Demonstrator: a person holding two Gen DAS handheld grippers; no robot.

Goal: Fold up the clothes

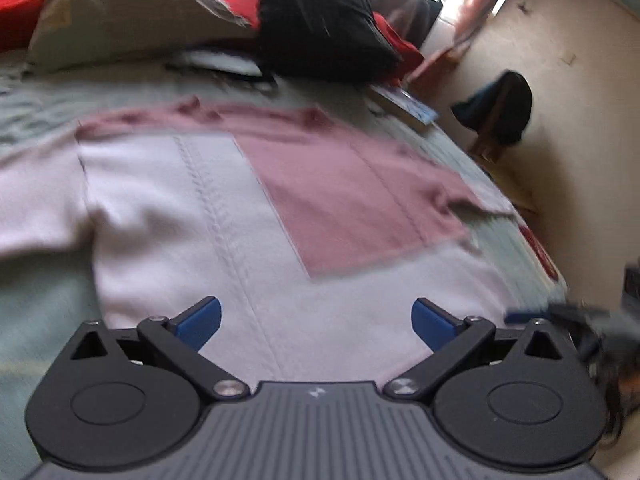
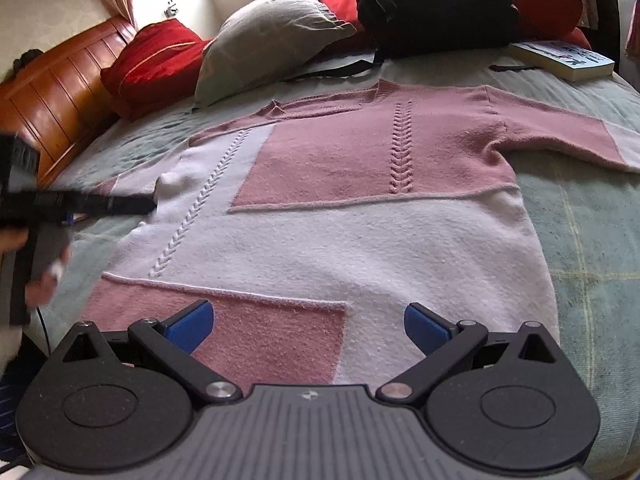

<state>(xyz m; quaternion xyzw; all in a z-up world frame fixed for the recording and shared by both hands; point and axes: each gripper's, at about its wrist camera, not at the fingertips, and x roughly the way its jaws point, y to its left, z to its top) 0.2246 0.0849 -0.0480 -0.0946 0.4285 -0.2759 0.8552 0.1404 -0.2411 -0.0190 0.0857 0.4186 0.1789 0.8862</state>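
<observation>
Green bedding covers the bed point(image 2: 592, 240), and the pink and white sweater point(image 2: 340, 220) lies spread flat across it. Beyond its collar sit a grey pillow point(image 2: 272, 36), red cushions point(image 2: 156, 56), a black backpack point(image 2: 436, 4) and a book point(image 2: 564, 60). I hold my left tool point(image 1: 316, 320) and right tool point(image 2: 308, 324) spread wide, empty, above the hem.

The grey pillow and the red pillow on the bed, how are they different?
The grey pillow is pale and plain; the red pillow is bright red with a thin light stripe. The grey pillow looks bigger and leans toward the sweater; the red pillow sits against the wooden headboard, farther from the sweater. The grey pillow partly covers the red one's edge. Both are soft and rest at the head of the bed.
</observation>
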